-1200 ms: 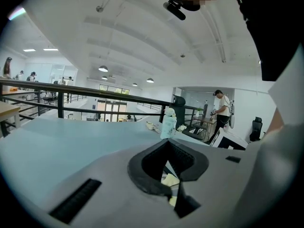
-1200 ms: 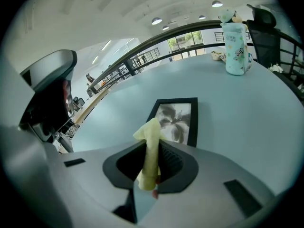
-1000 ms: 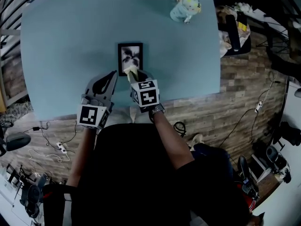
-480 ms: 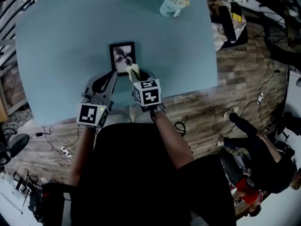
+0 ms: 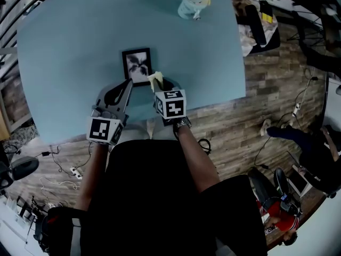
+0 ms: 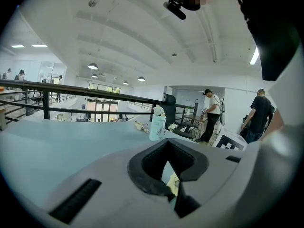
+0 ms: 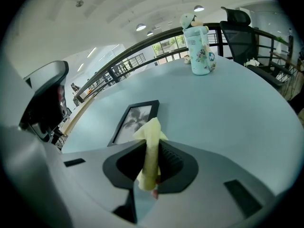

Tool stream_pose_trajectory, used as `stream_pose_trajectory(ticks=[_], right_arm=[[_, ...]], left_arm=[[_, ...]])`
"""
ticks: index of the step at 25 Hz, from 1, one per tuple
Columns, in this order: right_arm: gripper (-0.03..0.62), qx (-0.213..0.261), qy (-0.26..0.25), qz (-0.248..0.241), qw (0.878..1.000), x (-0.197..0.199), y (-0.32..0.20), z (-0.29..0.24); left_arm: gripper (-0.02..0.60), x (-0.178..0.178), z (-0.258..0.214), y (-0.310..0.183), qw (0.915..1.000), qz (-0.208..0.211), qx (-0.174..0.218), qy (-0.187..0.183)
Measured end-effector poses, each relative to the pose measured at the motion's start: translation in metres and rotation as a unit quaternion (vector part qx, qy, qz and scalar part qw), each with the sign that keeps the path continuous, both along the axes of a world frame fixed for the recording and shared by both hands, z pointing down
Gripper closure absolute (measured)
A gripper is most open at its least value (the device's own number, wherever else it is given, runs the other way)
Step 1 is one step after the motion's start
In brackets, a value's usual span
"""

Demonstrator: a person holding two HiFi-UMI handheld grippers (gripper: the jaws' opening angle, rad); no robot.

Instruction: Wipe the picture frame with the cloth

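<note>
A small black picture frame (image 5: 136,66) with a grey plant print lies flat on the light blue table (image 5: 64,47). My right gripper (image 5: 159,85) is shut on a folded pale yellow cloth (image 5: 155,79), whose tip sits just off the frame's lower right corner. In the right gripper view the cloth (image 7: 151,146) sticks up between the jaws of that gripper (image 7: 149,172), with the frame (image 7: 135,121) just beyond. My left gripper (image 5: 128,85) hovers near the frame's lower left edge, jaws together with nothing held; its own view shows the gripper (image 6: 171,194) over the table.
A pale blue bottle (image 5: 192,3) with a toy-like cap stands at the table's far edge, bottle (image 7: 199,51) also ahead of the right gripper. A black chair (image 5: 258,28) with clutter stands right of the table. Cables lie on the wood floor (image 5: 224,127). A person (image 5: 314,153) is at the right.
The cloth in my right gripper has slid rightwards, from over the frame's bottom edge to just past its lower right corner. The left gripper has hardly moved.
</note>
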State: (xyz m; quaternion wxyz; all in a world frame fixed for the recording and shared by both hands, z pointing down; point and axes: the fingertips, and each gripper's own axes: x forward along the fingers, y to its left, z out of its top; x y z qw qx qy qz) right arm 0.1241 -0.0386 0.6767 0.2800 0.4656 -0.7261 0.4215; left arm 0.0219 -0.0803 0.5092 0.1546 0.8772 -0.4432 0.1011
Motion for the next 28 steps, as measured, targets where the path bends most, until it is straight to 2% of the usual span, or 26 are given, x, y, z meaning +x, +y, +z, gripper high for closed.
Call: stream_pose_trajectory(ticks=[9, 17, 22, 28], right_arm=[[0.536, 0.035, -0.006, 0.002, 0.999, 0.015, -0.013, -0.029], [0.536, 0.087, -0.024, -0.02, 0.996, 0.018, -0.013, -0.078], [0.536, 0.121, -0.035, -0.033, 0.991, 0.019, -0.007, -0.113], [0.536, 0.183, -0.055, -0.047, 0.98, 0.022, -0.006, -0.173]], left_arm=[[0.584, -0.003, -0.015, 0.002, 0.9994, -0.022, 0.028, 0.002], [0.584, -0.008, -0.026, 0.015, 0.9977, -0.047, 0.048, -0.003], [0.584, -0.014, -0.03, 0.031, 0.9966, -0.064, 0.052, -0.002], [0.584, -0.009, -0.054, 0.037, 0.994, -0.072, 0.081, -0.008]])
